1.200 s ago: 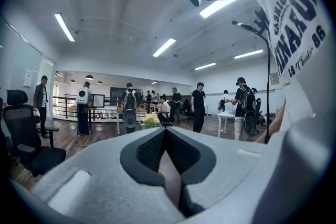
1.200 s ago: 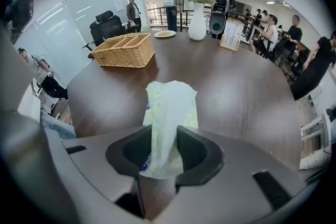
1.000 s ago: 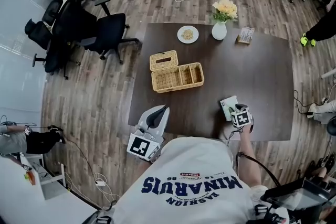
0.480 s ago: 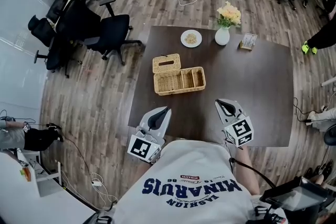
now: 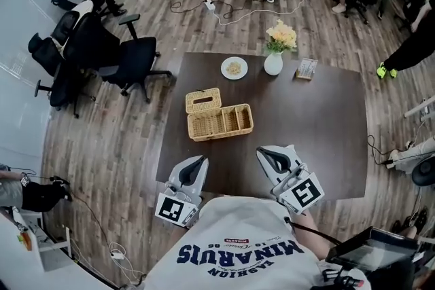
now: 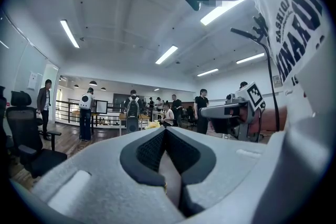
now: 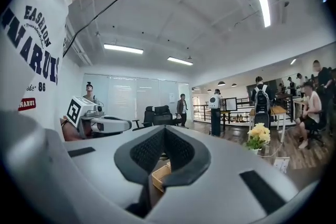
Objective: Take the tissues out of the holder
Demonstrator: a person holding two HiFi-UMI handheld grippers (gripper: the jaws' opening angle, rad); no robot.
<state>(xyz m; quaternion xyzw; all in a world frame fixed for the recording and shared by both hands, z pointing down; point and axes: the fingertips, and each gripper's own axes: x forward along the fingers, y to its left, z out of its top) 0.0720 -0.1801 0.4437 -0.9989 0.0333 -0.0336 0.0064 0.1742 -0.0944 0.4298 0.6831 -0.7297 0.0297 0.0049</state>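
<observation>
- While their jaws are pressed together on nothing, the left hand-held gripper (image 5: 196, 161) and right hand-held gripper (image 5: 266, 154) hang over the bench's (image 5: 319, 119) near edge, well apart from the wicker holder (image 5: 219, 122) mid-bench.
- No tissues show; possibly they sit under its slotted lid (image 5: 203, 100).
- Arriving with jaws together could shove the light holder away, or pinch wicker instead.

Before me: dark brown rectangular table (image 5: 312, 125). On it I note a compartmented woven wicker basket (image 5: 219, 122), a slotted wicker lid (image 5: 203, 100) just beside it, a round white plate (image 5: 234, 68), a white vase of yellow flowers (image 5: 273, 63) and a small printed card (image 5: 306, 68).
</observation>
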